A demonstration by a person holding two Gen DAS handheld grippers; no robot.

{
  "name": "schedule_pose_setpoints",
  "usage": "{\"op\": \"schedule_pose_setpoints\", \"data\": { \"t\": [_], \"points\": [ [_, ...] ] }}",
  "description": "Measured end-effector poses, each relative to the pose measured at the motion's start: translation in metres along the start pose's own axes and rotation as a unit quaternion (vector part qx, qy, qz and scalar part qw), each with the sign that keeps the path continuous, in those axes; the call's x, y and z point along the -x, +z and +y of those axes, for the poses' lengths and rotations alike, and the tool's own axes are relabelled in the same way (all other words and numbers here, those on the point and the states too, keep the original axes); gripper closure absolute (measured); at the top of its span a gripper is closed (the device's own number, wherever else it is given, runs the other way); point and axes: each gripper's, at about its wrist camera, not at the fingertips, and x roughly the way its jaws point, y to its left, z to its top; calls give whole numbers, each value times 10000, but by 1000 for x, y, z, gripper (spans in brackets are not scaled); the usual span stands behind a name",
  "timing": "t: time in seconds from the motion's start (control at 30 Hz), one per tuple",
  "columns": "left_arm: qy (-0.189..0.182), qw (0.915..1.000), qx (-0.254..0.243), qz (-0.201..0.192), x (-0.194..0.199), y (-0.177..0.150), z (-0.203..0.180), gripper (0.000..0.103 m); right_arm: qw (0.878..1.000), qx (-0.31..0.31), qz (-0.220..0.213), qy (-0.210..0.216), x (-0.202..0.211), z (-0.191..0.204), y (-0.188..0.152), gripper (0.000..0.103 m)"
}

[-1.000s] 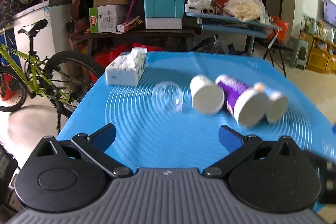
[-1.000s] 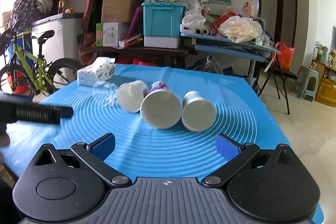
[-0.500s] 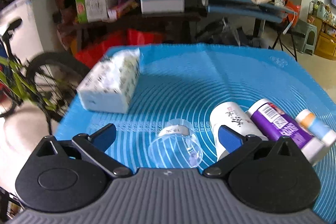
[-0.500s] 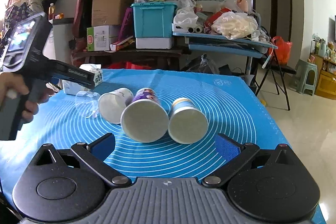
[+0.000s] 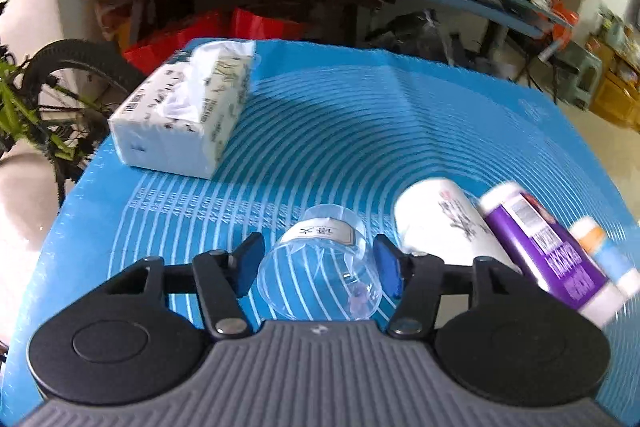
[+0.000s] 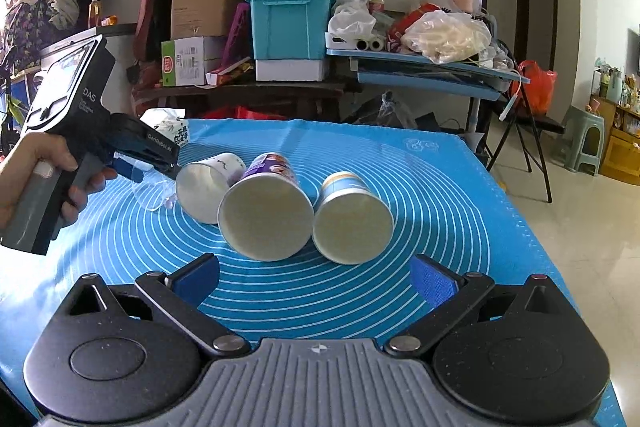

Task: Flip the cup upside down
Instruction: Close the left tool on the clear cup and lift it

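Left wrist view: the clear plastic cup (image 5: 320, 267) is seen lying on its side on the blue mat (image 5: 360, 147) of the desk, its open mouth turned toward the camera and its labelled base pointing away. It is framed by the left tool (image 5: 318, 265), whose blue pads (image 5: 249, 263) are set on either side of the cup wall. The pads are drawn in close to the cup, but whether they press on it or stand just apart cannot be told, since the transparent wall is hard to trace. Just to the right of the cup, a white paper cup (image 5: 444, 227), a purple cup (image 5: 548, 255) and a blue-and-orange cup (image 5: 608, 255) are laid side by side, the last one blurred and partly cut off. A tissue pack (image 5: 184, 115) is placed further back on the left.

In the right wrist view, the right tool (image 6: 316, 281) is held spread wide above the mat with nothing between its fingers (image 6: 434, 283), and the three paper cups are shown mouth-first. There the clear cup (image 6: 154, 191) is largely hidden behind the left tool (image 6: 138, 169), which is gripped by a hand (image 6: 36, 179)
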Motion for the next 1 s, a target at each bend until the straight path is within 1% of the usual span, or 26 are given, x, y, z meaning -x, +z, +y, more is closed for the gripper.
{"op": "schedule_pose_setpoints", "data": {
  "t": [0.13,0.2,0.27,0.37,0.47,0.63,0.73,0.77,1.0],
  "points": [
    [14,10000,23,-5,12,-5,-1,44,10000,3,8,-7,2,1,0,0],
    [-8,10000,24,-42,29,-14,-2,44,10000,-2,12,-7,4,1,0,0],
    [14,9999,-100,-81,46,-25,-7,44,10000,-8,30,1,7,1,0,0],
    [-155,9996,-179,-158,76,-47,-14,44,10000,-46,43,18,12,1,1,0],
    [-366,9992,-67,-118,94,-69,-21,44,10000,-50,45,41,18,3,0,0],
    [-332,9994,28,-41,95,-96,-31,44,9998,8,101,162,27,5,-3,0],
    [-451,9989,45,97,92,-102,-34,44,9997,35,152,166,30,5,-4,0],
    [-437,9990,22,104,91,-103,-36,43,9997,30,180,164,30,5,-5,0],
    [-377,9992,-118,-45,91,-112,-40,40,9994,-34,320,162,25,5,-10,0]
  ]
}}
